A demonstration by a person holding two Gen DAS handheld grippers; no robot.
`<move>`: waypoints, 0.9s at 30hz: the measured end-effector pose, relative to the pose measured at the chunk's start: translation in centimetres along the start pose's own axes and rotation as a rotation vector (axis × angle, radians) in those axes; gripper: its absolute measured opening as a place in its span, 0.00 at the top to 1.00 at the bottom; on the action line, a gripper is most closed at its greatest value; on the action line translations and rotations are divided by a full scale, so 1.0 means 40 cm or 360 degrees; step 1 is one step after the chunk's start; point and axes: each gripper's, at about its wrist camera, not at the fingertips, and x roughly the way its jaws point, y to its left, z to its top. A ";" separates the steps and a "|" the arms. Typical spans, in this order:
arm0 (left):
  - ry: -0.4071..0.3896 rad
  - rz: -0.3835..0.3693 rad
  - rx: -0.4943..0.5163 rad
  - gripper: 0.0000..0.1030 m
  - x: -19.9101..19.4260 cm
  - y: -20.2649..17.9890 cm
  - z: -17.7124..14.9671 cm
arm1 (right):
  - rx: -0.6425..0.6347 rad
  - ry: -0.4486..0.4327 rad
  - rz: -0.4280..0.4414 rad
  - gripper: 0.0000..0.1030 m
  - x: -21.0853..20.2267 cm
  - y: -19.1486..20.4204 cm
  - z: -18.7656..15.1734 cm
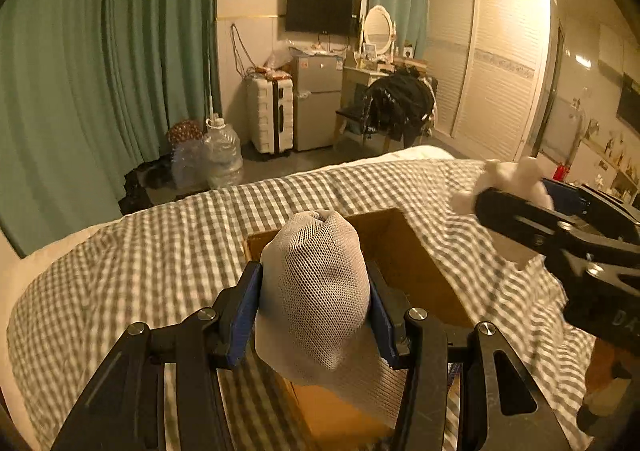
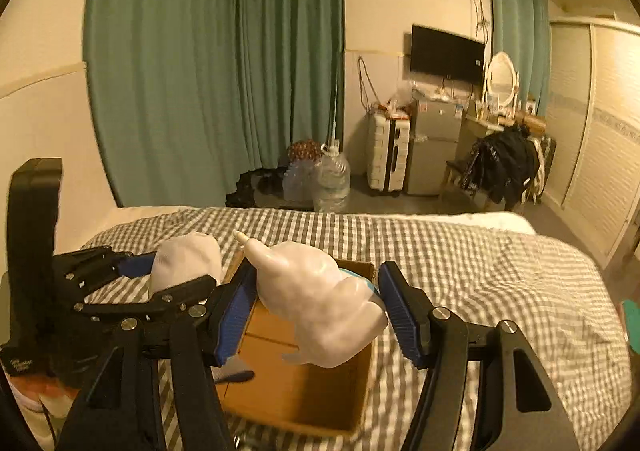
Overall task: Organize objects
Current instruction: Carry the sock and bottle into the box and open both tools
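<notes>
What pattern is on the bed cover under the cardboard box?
A grey-and-white check on the bed cover, clearest in the right wrist view.

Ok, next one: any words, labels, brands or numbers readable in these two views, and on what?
"DA": embossed on the right gripper body, cut off by the edge of the left wrist view.
Small print on the left gripper body: too blurred to read.
TV logo and fridge stickers: too small to read.
</notes>
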 end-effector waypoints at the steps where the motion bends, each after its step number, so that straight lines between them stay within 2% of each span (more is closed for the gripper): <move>1: 0.0013 -0.0006 0.0012 0.50 0.034 0.002 0.003 | 0.0022 0.0022 0.0005 0.40 0.039 -0.008 0.006; 7: 0.0125 -0.0046 0.0081 0.50 0.178 0.005 -0.020 | 0.0191 0.0189 0.0005 0.40 0.287 -0.070 -0.014; 10: 0.0177 -0.0049 0.0137 0.50 0.209 -0.006 -0.036 | 0.0181 0.0220 -0.0009 0.40 0.347 -0.080 -0.033; 14: 0.0202 -0.0053 0.0157 0.50 0.227 -0.009 -0.044 | 0.0151 0.0255 -0.0028 0.40 0.395 -0.071 -0.058; 20: 0.0227 -0.0075 0.0150 0.49 0.232 -0.014 -0.055 | 0.0184 0.0249 -0.0027 0.39 0.403 -0.100 -0.075; 22: 0.0222 -0.0086 0.0148 0.44 0.225 -0.017 -0.057 | 0.0198 0.0225 -0.0016 0.37 0.387 -0.098 -0.077; 23: 0.0208 -0.0085 0.0150 0.35 0.218 -0.018 -0.056 | 0.0203 0.0204 -0.0008 0.29 0.375 -0.098 -0.078; 24: 0.0192 -0.0077 0.0152 0.20 0.208 -0.020 -0.056 | 0.0210 0.0184 -0.0005 0.24 0.364 -0.100 -0.076; 25: 0.0176 -0.0070 0.0151 0.12 0.198 -0.021 -0.053 | 0.0223 0.0153 -0.0006 0.18 0.344 -0.100 -0.075; 26: 0.0156 -0.0064 0.0149 0.06 0.187 -0.024 -0.049 | 0.0245 0.0115 -0.0010 0.17 0.323 -0.105 -0.073; 27: 0.0131 -0.0057 0.0144 0.06 0.168 -0.025 -0.044 | 0.0258 0.0100 -0.0014 0.17 0.307 -0.108 -0.070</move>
